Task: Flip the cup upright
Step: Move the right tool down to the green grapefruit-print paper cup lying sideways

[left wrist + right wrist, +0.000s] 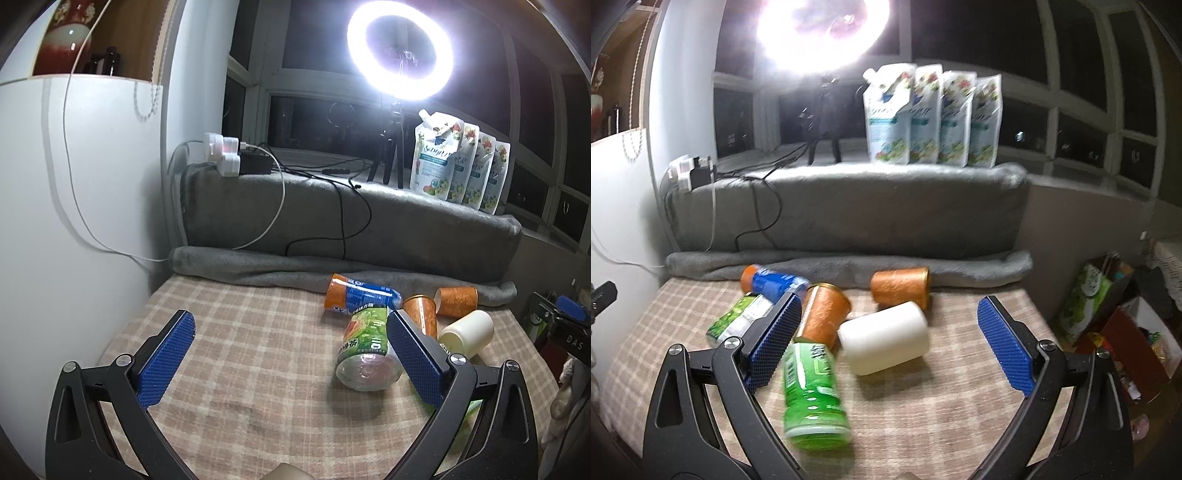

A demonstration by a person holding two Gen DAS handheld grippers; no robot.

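Observation:
A cream cup (886, 336) lies on its side on the checked cloth, between the spread fingers of my right gripper (888, 315), which is open and empty. Two orange cups also lie on their sides: one (825, 314) beside the cream cup, one (901, 288) behind it near the grey blanket. In the left wrist view the cream cup (467, 332) and the orange cups (421, 314) (456, 301) lie at the right. My left gripper (290, 325) is open and empty over bare cloth, its right finger next to a green bottle (367, 349).
A bright green bottle (812, 391), another green bottle (740, 319) and a blue-labelled orange bottle (774, 282) lie among the cups. A rolled grey blanket (849, 267) borders the back. Pouches (931, 118), ring light (400, 50) and cables stand on the sill. Boxes (1108, 314) sit right.

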